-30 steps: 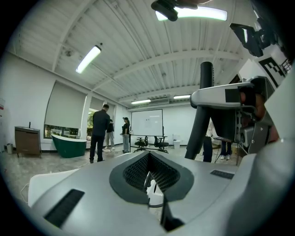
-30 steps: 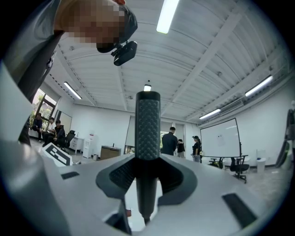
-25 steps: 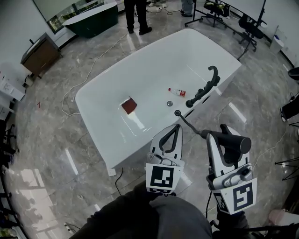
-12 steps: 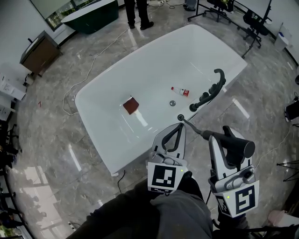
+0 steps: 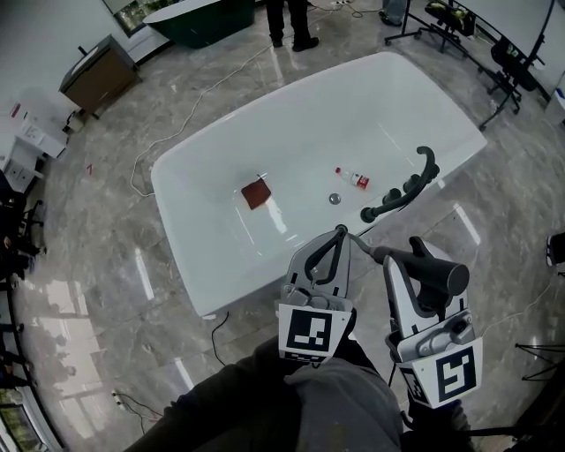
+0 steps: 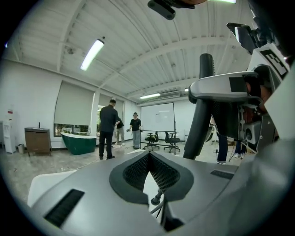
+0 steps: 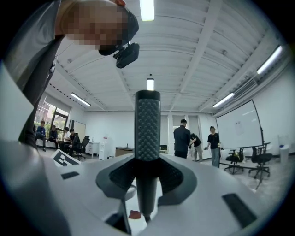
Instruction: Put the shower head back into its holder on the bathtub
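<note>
The black shower head (image 5: 430, 270) lies across my right gripper (image 5: 402, 265), which is shut on its textured handle (image 7: 147, 131). Its hose (image 5: 362, 242) runs left to a fitting just under the tips of my left gripper (image 5: 341, 233). The left gripper's jaws meet at their tips (image 6: 148, 155) with nothing between them; the hose fitting (image 6: 156, 200) shows through the gap below. Both grippers hang over the near rim of the white bathtub (image 5: 199, 265). The black faucet set with its holder (image 5: 402, 190) stands on the rim just beyond them.
Inside the tub lie a red square item (image 5: 257, 192), a small bottle (image 5: 353, 177) and the drain (image 5: 334, 199). A cable (image 5: 190, 115) trails over the marble floor. A cabinet (image 5: 99, 71), a green tub (image 5: 199, 13), a standing person (image 5: 291, 22) and chairs (image 5: 516, 62) are farther off.
The tub's faucet side has come closer to both grippers. The right gripper still holds the shower head and the left stays shut.
</note>
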`<control>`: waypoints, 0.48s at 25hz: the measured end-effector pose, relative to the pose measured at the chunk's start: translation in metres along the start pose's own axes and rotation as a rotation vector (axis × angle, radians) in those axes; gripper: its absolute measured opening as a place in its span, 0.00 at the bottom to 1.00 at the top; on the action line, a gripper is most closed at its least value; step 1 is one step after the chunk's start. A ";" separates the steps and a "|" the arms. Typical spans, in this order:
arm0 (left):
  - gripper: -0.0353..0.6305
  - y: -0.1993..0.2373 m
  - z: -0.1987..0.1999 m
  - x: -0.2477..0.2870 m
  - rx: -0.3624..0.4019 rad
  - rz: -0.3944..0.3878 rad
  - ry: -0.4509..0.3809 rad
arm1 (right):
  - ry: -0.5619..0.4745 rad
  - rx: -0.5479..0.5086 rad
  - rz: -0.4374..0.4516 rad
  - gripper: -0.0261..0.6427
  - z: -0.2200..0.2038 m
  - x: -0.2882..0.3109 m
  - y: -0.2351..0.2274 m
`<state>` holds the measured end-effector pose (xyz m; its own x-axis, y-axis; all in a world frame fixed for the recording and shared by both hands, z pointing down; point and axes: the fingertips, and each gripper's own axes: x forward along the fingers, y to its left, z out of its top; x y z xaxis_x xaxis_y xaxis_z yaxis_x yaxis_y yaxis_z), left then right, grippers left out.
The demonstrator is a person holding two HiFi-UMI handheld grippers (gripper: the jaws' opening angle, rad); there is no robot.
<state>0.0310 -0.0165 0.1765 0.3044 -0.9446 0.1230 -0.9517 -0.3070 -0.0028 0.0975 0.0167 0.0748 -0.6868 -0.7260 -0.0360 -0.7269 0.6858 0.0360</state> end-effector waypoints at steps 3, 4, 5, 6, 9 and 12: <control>0.06 -0.001 -0.002 0.003 -0.015 0.067 0.002 | 0.004 0.005 0.069 0.24 -0.004 0.003 -0.007; 0.06 -0.001 -0.002 0.004 -0.018 0.087 0.004 | 0.007 0.007 0.084 0.24 -0.005 0.004 -0.011; 0.06 -0.001 -0.001 0.005 -0.020 0.104 0.007 | 0.009 0.009 0.095 0.24 -0.006 0.005 -0.015; 0.06 0.001 -0.002 0.006 -0.021 0.117 0.010 | 0.012 0.012 0.102 0.24 -0.008 0.008 -0.017; 0.06 0.017 -0.008 0.011 -0.024 0.147 0.014 | 0.026 0.015 0.125 0.24 -0.018 0.022 -0.017; 0.06 0.035 -0.017 0.020 -0.020 0.160 0.026 | 0.044 0.018 0.140 0.24 -0.029 0.040 -0.015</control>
<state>0.0034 -0.0441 0.1956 0.1484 -0.9778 0.1479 -0.9886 -0.1508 -0.0047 0.0807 -0.0241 0.1017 -0.7812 -0.6242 0.0115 -0.6239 0.7812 0.0193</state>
